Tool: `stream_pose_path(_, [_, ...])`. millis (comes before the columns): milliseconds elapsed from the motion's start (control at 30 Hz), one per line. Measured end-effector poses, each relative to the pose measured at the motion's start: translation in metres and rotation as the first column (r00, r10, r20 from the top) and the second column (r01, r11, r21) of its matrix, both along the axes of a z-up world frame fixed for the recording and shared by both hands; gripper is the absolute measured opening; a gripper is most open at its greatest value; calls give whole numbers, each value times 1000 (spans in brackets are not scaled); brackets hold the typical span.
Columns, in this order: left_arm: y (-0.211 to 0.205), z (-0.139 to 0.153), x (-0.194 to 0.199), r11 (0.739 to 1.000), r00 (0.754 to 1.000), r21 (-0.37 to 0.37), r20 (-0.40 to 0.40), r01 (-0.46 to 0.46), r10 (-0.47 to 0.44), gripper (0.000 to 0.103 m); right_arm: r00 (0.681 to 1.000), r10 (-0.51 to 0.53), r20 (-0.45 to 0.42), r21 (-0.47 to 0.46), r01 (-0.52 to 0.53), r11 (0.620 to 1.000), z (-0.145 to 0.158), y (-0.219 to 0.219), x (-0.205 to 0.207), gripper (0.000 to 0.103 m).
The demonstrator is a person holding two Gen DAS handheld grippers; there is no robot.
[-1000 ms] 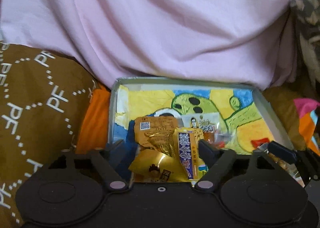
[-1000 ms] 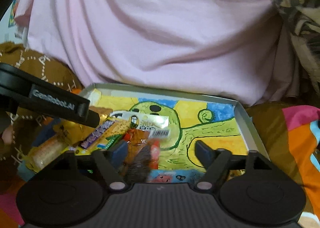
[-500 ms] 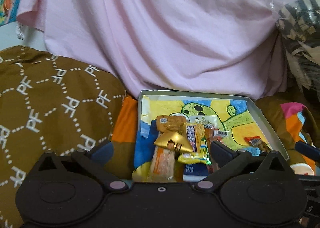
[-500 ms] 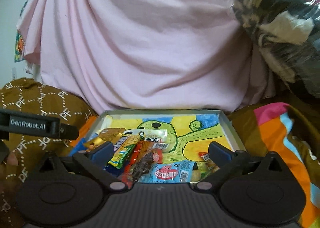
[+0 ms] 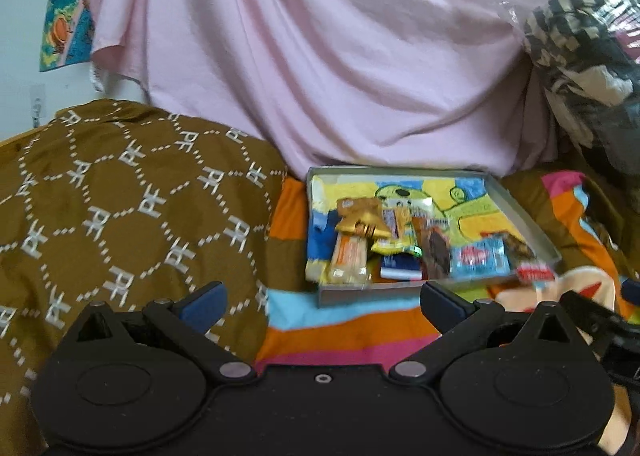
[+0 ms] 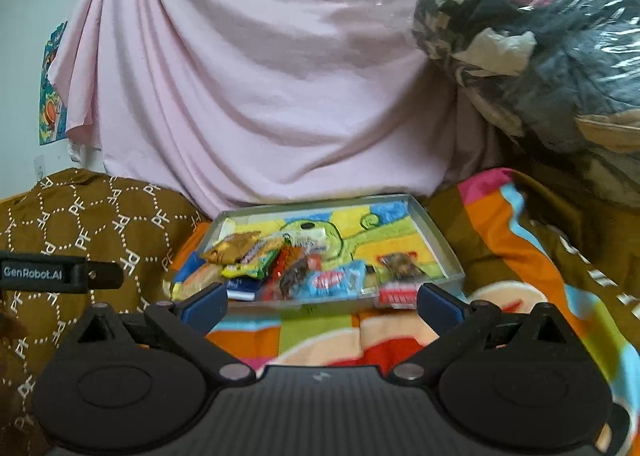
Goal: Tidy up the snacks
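A shallow grey tray (image 5: 520, 211) (image 6: 444, 240) with a bright cartoon lining lies on the striped blanket. Several snack packets are heaped in its near left part: a gold pouch (image 5: 362, 217) (image 6: 234, 246), an orange-and-white bar (image 5: 348, 258), a light blue packet (image 5: 478, 258) (image 6: 332, 280) and a red packet (image 5: 534, 272) (image 6: 396, 292) at the near right rim. My left gripper (image 5: 322, 302) hangs open in front of the tray with nothing between its fingers. My right gripper (image 6: 322, 300) is open too, empty, just short of the tray's near rim.
A brown patterned quilt (image 5: 120, 215) (image 6: 88, 223) bulges at the left. Pink cloth (image 5: 320, 55) (image 6: 260, 75) drapes behind the tray. A plastic-wrapped bundle of fabric (image 6: 540, 35) (image 5: 580, 55) sits high at the right. The other gripper's black arm (image 6: 60, 276) (image 5: 600, 324) shows at each view's edge.
Both grippers have drawn back from the tray, which now looks smaller and farther. Their jaws have spread wider, and the snacks that lay between the fingers now rest in the tray.
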State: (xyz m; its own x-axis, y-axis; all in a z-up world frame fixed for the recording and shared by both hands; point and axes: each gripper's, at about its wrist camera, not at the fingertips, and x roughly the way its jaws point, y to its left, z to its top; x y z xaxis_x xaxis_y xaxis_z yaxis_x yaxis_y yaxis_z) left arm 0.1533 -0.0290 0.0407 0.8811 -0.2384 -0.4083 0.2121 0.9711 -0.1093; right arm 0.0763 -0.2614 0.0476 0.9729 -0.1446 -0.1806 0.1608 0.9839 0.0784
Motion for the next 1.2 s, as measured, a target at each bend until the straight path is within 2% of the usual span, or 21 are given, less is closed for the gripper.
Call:
stream_pose_path(233, [12,-18,-36,1000,1000,22,-19,-7,7,102,1000,-16,-21,7,16,1000,-16,10,-37,103])
stream_pose_path(500, [19,-32,-55,999,999,51,-34,10,-8,102,999,-22,-29,-6,21,1000,-22,17,-53,103])
stream_pose_path(700, [23,-37,-59,999,999,50,-35,4,-3,102,998,-37,-47,17,37,999,-28,15,-56,103])
stream_pose_path(1200, [29,-53,-53,999,997,32,-83,9,-7,102,995,-38,-93,-11,37,999,-41,24,-55,103])
